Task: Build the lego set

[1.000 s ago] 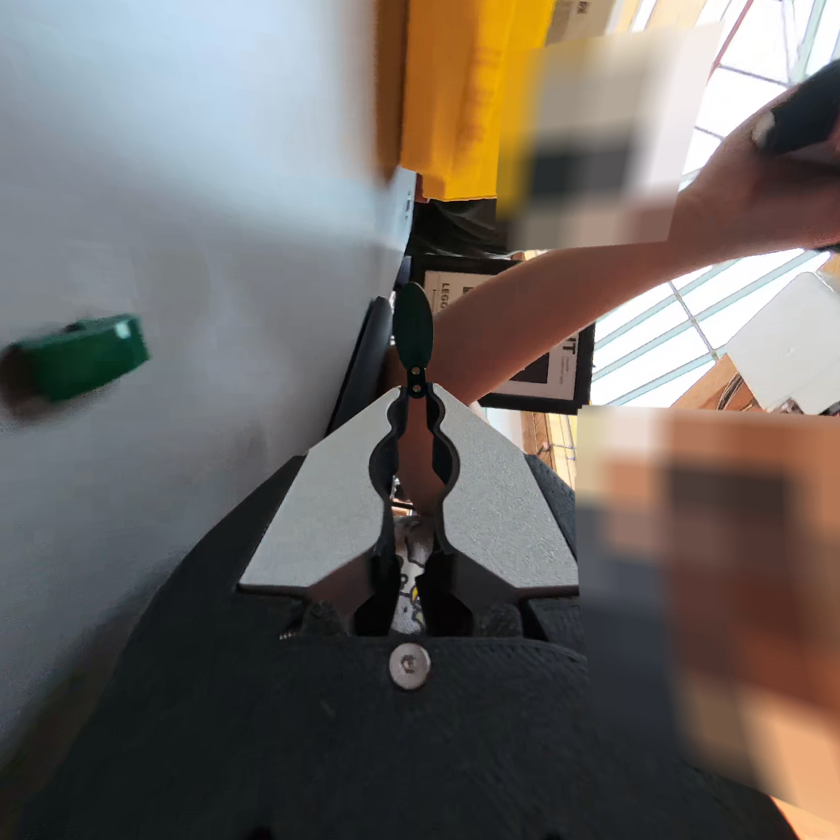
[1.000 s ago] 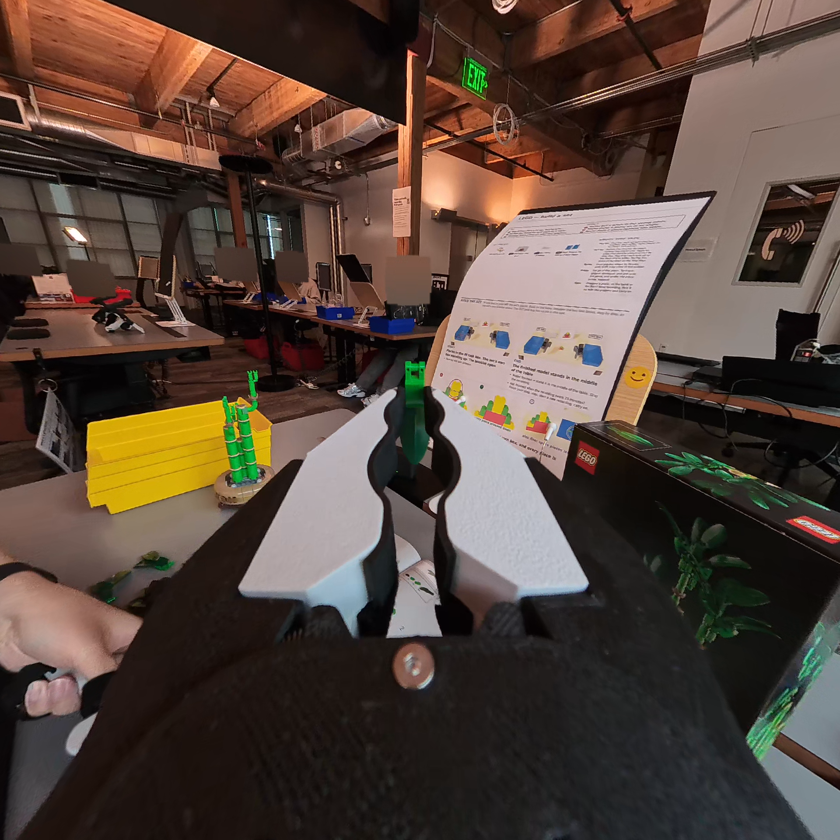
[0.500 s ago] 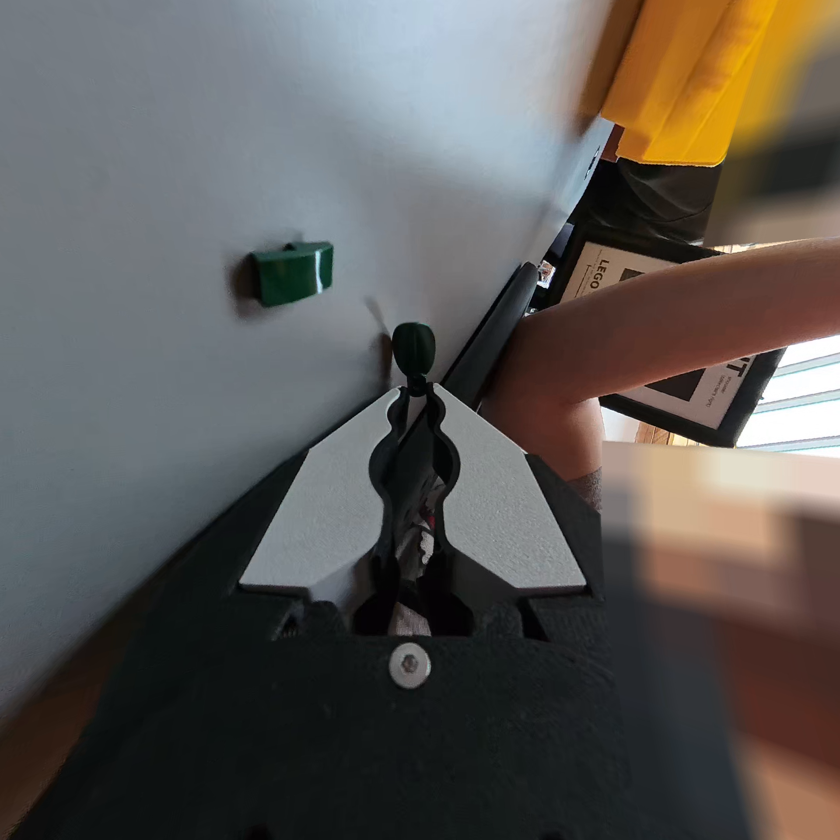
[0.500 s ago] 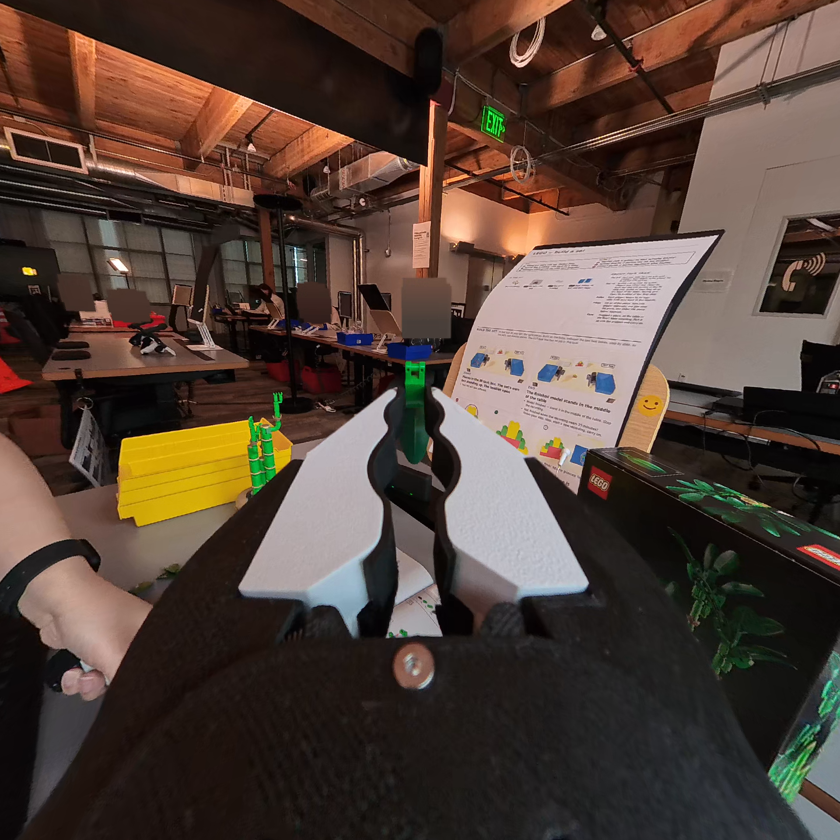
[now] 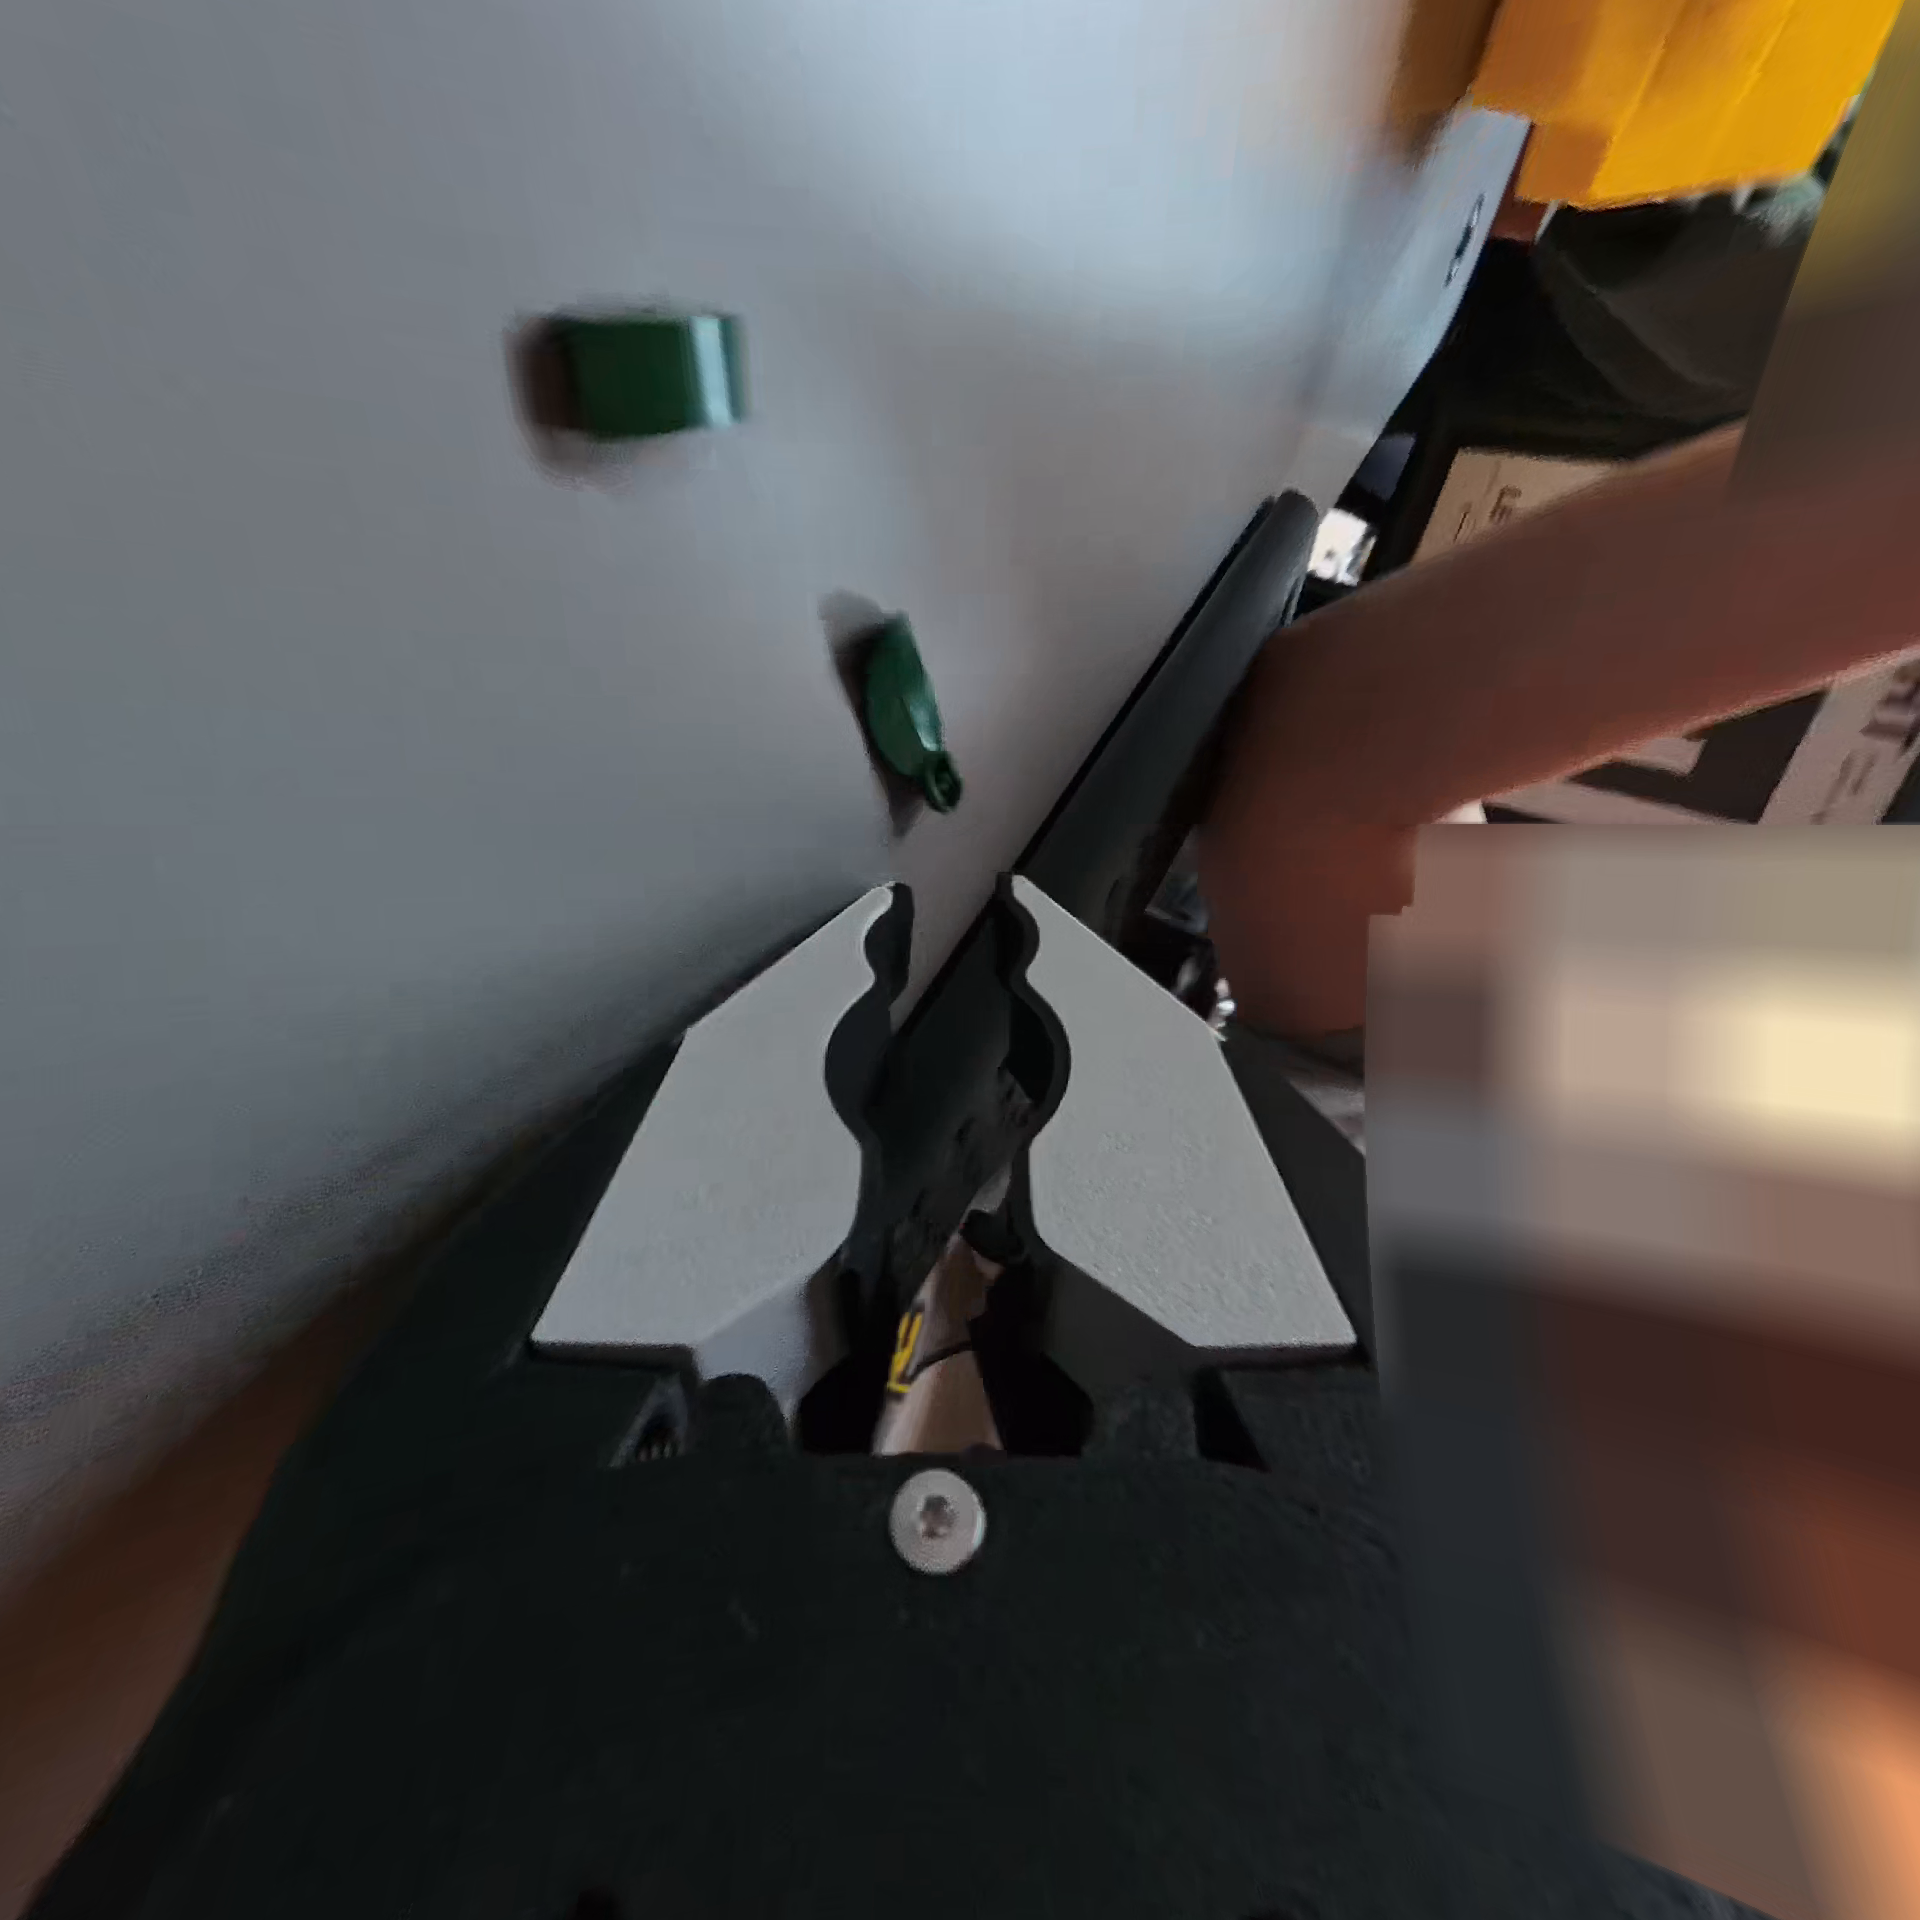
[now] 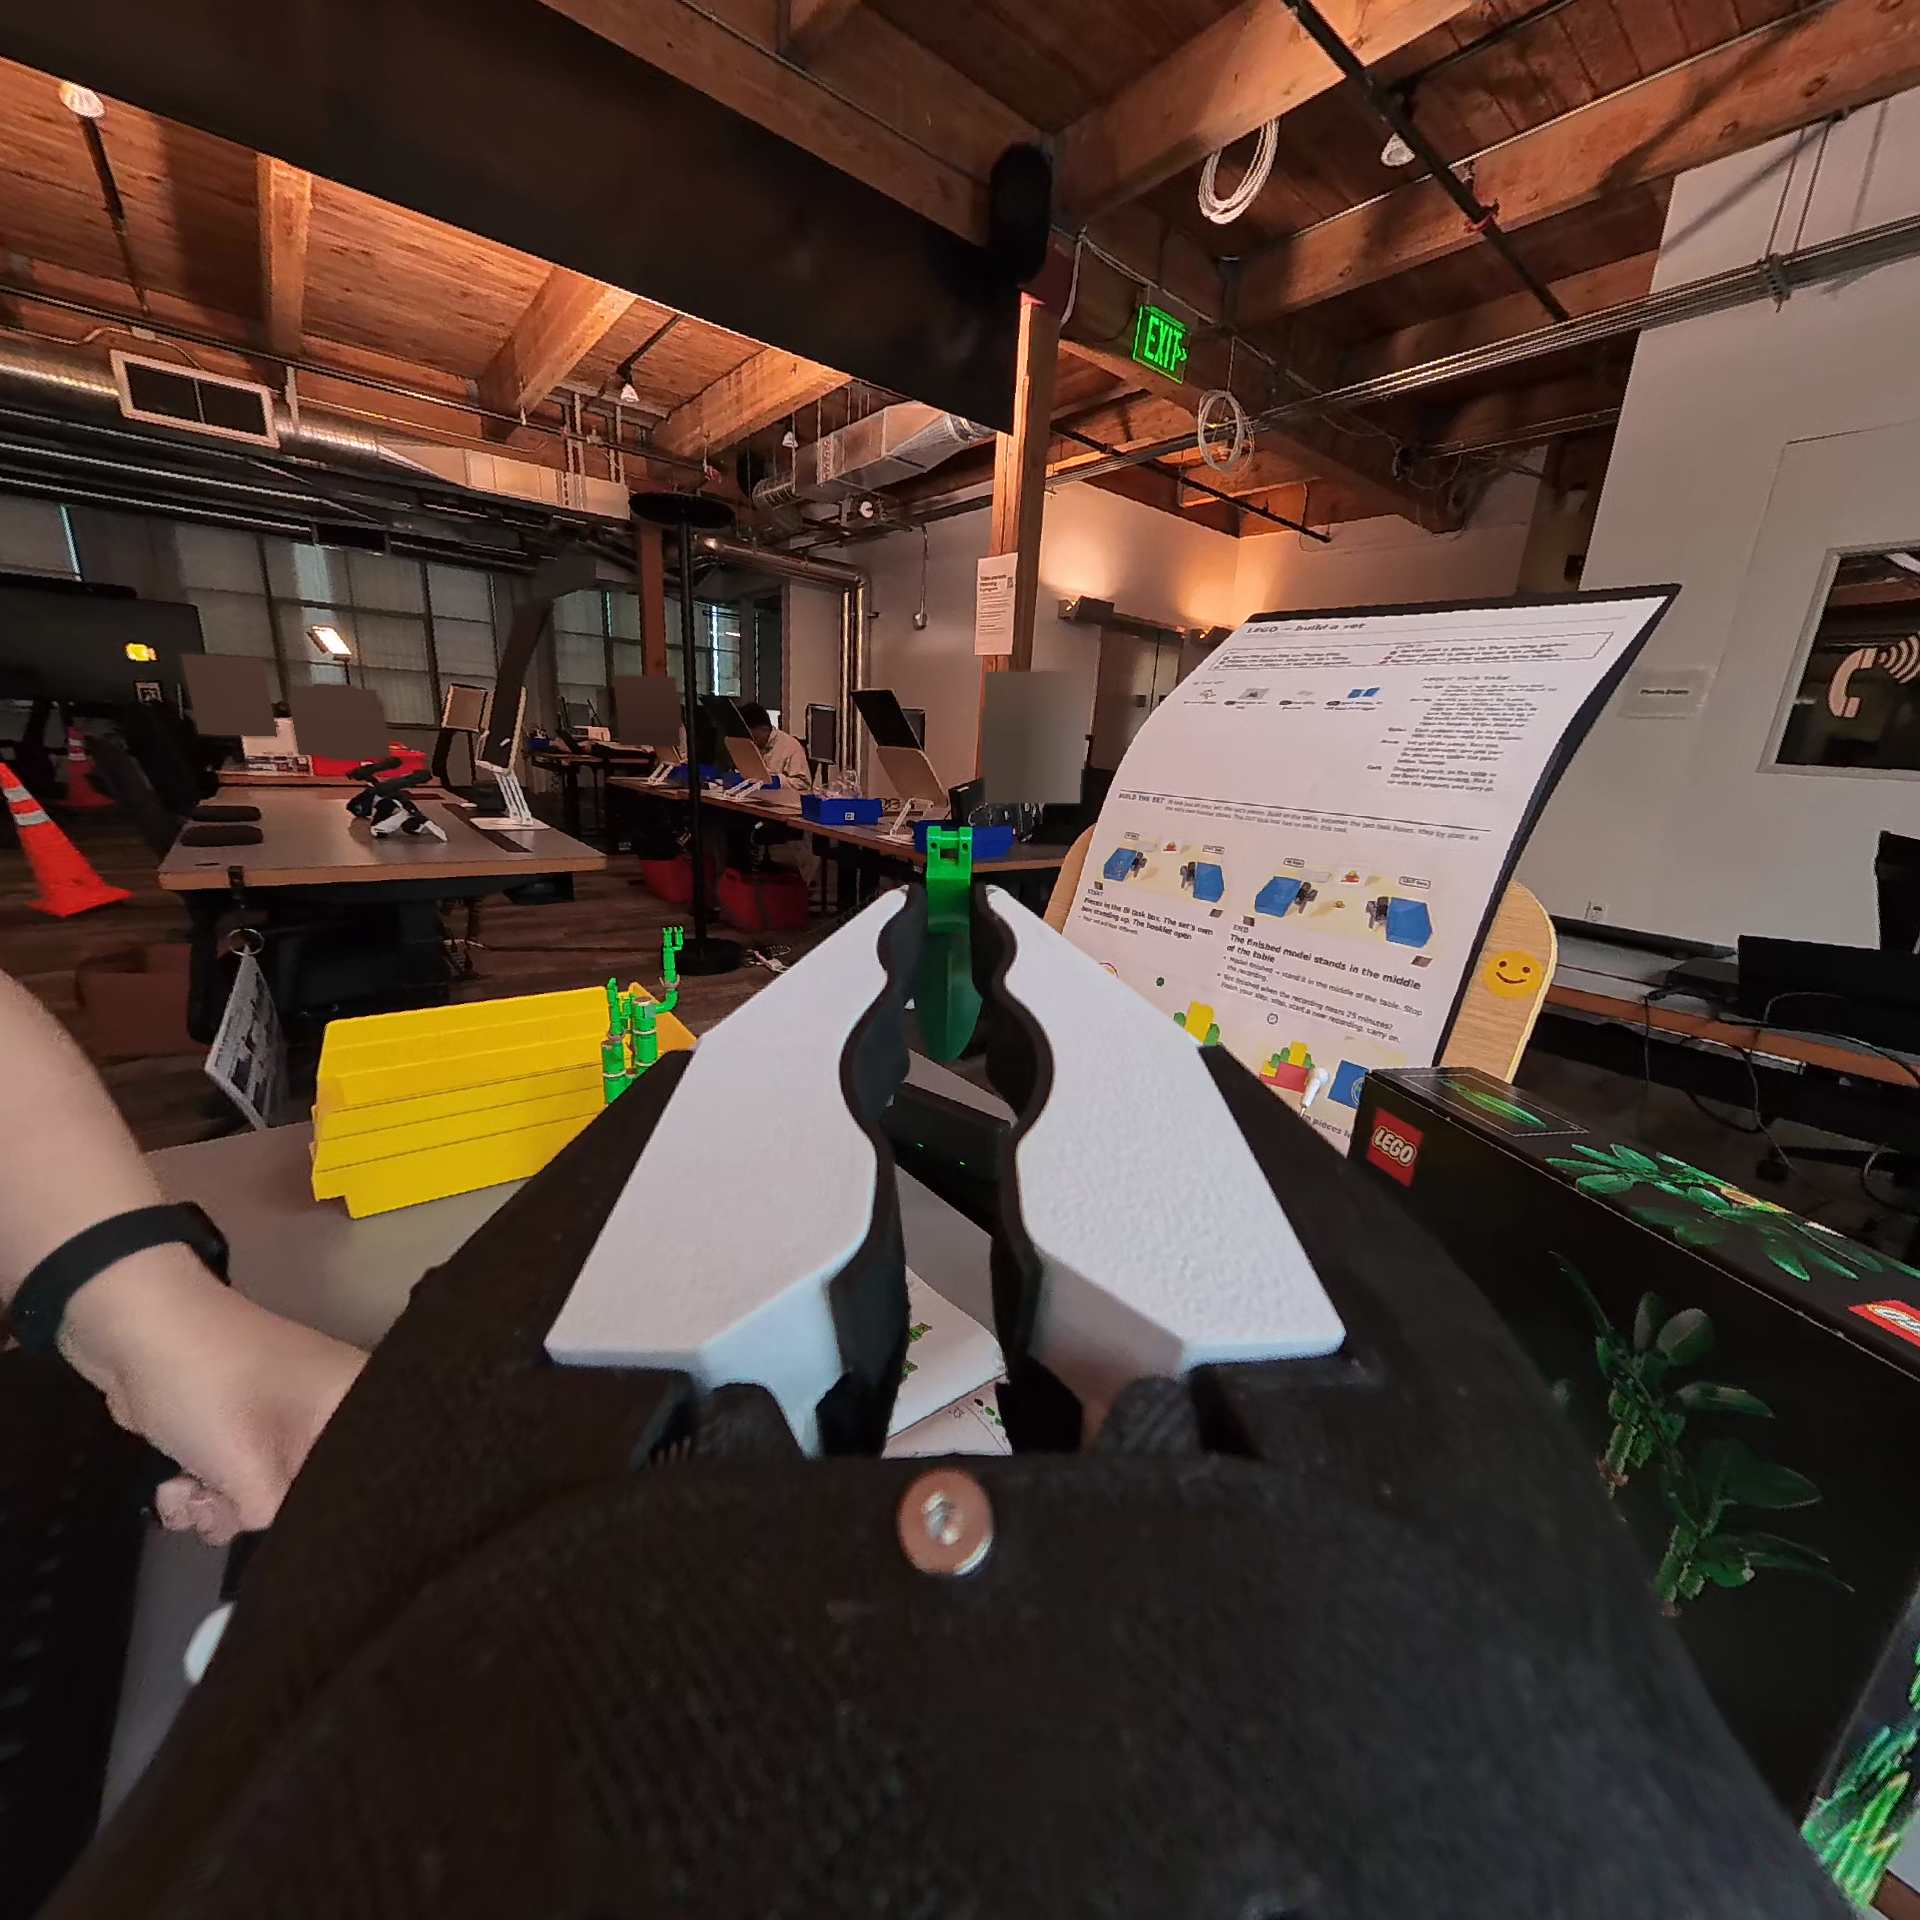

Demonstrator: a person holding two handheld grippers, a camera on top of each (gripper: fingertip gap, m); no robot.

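An open-plan office or workshop in a converted industrial loft: exposed timber ceiling beams [image 6: 551,343] and metal ducts [image 6: 873,457], long desks [image 6: 374,842] with monitors [image 6: 338,722], a green exit sign [image 6: 1161,343], an orange traffic cone [image 6: 52,852], tall windows [image 6: 312,623] behind

Ahead and to the left of your right tongs you have a stack of yellow bins [image 6: 457,1101] on the grey tabletop [image 6: 301,1236]. Ahead to their right a curved printed sheet [image 6: 1340,831] stands upright. Far off to the left, an orange cone [image 6: 52,852] sits on the floor.
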